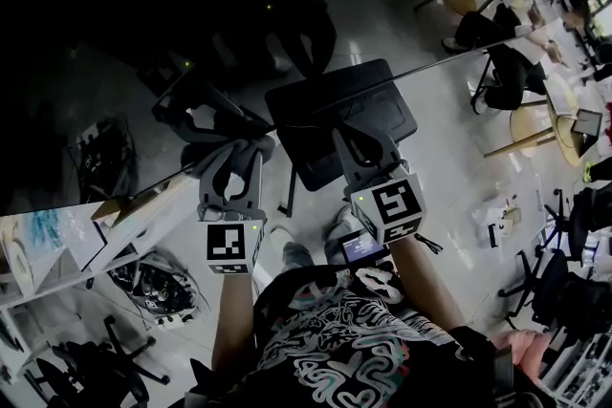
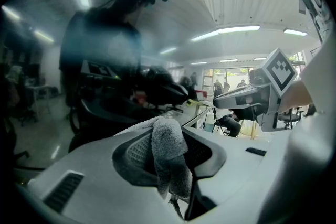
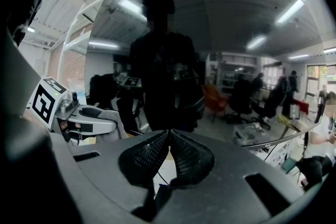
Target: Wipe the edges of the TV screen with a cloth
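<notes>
The left tongs [image 1: 232, 169] pinch a grey cloth [image 2: 169, 155]; the right tongs [image 1: 361, 148], just beside them, have their jaws pressed together.

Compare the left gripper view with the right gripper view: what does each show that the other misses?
Only the left gripper view shows, head-on, the left gripper clamped on the grey terry cloth. Only the right gripper view shows the right gripper with its black ribbed jaws shut together, empty. Both share the dark glossy TV screen, mirroring the person and the ceiling lights.
</notes>
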Demonstrator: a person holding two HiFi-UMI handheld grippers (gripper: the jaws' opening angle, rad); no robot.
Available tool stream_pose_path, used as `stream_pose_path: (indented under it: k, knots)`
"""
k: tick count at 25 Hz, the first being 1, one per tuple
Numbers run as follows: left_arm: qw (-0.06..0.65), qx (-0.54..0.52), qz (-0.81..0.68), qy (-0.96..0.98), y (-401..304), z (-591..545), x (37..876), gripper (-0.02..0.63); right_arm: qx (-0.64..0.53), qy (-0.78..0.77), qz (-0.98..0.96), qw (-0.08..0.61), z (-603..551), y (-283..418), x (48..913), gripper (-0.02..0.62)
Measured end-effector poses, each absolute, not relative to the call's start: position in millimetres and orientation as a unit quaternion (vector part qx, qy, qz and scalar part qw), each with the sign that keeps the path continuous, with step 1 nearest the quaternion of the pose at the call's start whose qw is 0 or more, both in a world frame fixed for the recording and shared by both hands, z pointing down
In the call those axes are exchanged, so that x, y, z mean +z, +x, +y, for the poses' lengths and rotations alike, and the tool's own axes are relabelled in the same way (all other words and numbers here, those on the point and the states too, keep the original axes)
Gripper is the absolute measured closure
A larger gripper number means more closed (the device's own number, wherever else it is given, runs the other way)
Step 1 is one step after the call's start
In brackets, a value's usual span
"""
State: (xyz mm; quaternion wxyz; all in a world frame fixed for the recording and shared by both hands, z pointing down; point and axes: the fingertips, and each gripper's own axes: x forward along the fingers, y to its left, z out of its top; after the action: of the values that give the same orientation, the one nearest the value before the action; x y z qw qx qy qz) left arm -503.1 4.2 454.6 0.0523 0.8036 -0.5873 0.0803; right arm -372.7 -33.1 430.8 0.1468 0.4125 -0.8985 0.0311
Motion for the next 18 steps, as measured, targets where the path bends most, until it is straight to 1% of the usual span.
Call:
stream_pose_path:
  k: [3, 14, 18]
  knots:
    - [0.062, 0.106, -0.581, 0.805, -499.6, 4.9, 459.7, 0.483, 0.032, 0.413, -0.898, 0.146, -36.8, -368.5, 429.9, 0.565]
    - [0.059, 0.109, -0.573, 0.81, -464.4, -14.0, 454.1, 0.483, 0.04, 0.42, -0.895, 0.144, -56.9, -330.4, 429.5, 0.565]
    - [0.061, 0.106, -0.571, 0.812, -463.1, -15.8, 456.1, 0.483, 0.041, 0.423, -0.894, 0.143, -58.1, -328.2, 431.7, 0.565]
